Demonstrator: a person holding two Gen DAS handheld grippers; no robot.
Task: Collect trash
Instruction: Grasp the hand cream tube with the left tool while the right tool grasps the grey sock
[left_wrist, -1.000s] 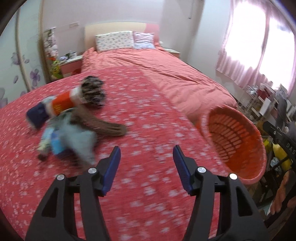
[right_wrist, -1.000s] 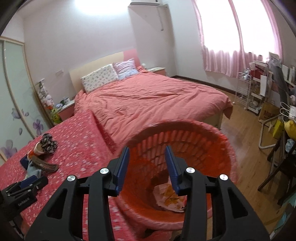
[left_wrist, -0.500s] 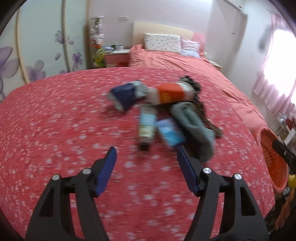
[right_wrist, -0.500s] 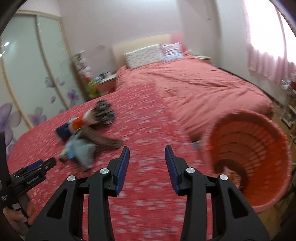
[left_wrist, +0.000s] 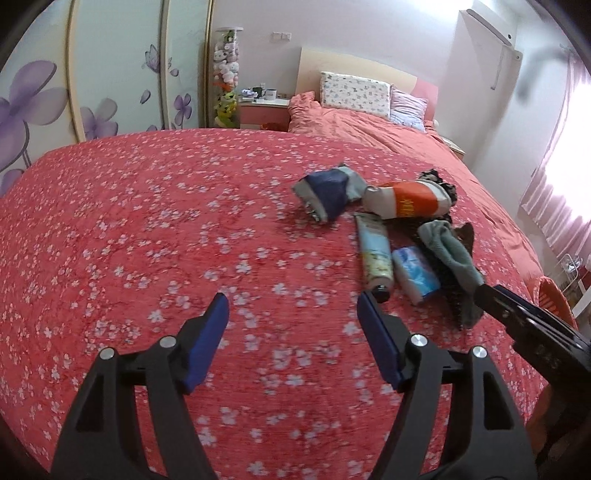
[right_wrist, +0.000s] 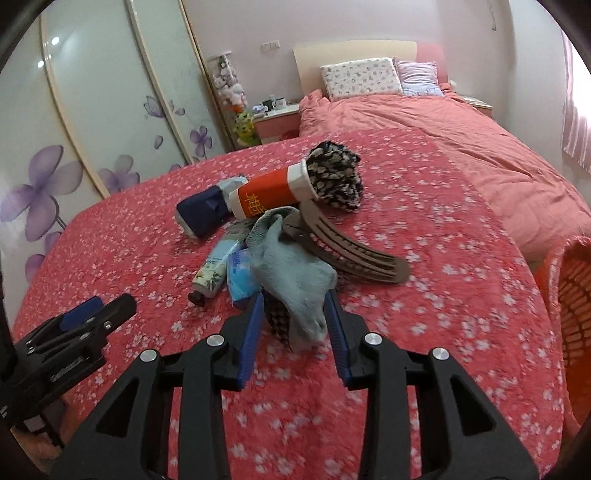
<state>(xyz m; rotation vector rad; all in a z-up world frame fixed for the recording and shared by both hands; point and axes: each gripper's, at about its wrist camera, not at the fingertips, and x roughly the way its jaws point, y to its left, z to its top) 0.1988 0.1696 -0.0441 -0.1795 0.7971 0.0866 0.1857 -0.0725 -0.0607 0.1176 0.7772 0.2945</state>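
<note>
A pile of items lies on the red flowered cloth (left_wrist: 147, 229): a navy pouch (left_wrist: 327, 194), an orange-and-white paper cup (left_wrist: 406, 201), a cream tube (left_wrist: 375, 254), a blue tissue pack (left_wrist: 415, 273), a grey-green sock (right_wrist: 291, 273), a brown curved comb (right_wrist: 351, 247) and a black-and-white knit piece (right_wrist: 334, 181). My left gripper (left_wrist: 293, 308) is open and empty, just short of the tube's cap. My right gripper (right_wrist: 295, 314) is open, its fingertips on either side of the sock's near end. The orange basket (right_wrist: 569, 317) stands at the right edge.
A bed with a pink duvet (right_wrist: 461, 136) and pillows lies behind the covered surface. A nightstand (right_wrist: 277, 120) with cups and a tube of plush toys (left_wrist: 225, 85) stand at the back. A wardrobe with purple flowers (left_wrist: 33, 99) fills the left.
Both grippers have swung left, away from the orange basket and toward the pile. The right gripper has closed in on the grey-green sock, which now lies between its fingertips.
</note>
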